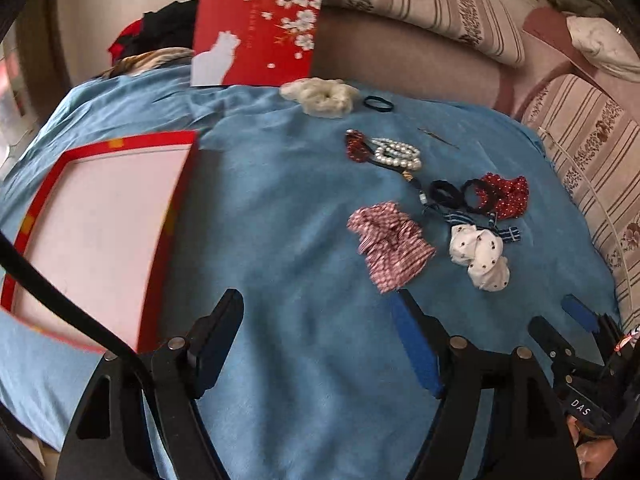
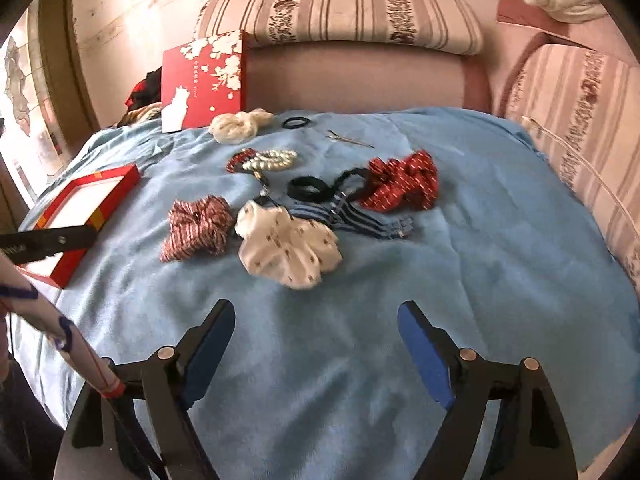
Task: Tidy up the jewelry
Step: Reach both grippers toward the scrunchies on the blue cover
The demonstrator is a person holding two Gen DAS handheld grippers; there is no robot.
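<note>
My right claw (image 2: 316, 344) hangs wide, empty; I'd probably drop squarely over the white scrunchie (image 2: 290, 246) at frame centre, pinching its bunched middle.

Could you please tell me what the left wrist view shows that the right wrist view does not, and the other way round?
Only the left wrist view shows the other hand-held gripper's blue-padded fingers at its lower right edge.

Only the right wrist view shows a patterned sleeve at its lower left, and the window on the left.

Both show the blue cloth, the open red box, the upright red lid with white blossoms, the pearl bracelet, the cream scrunchie and the white dotted scrunchie.
</note>
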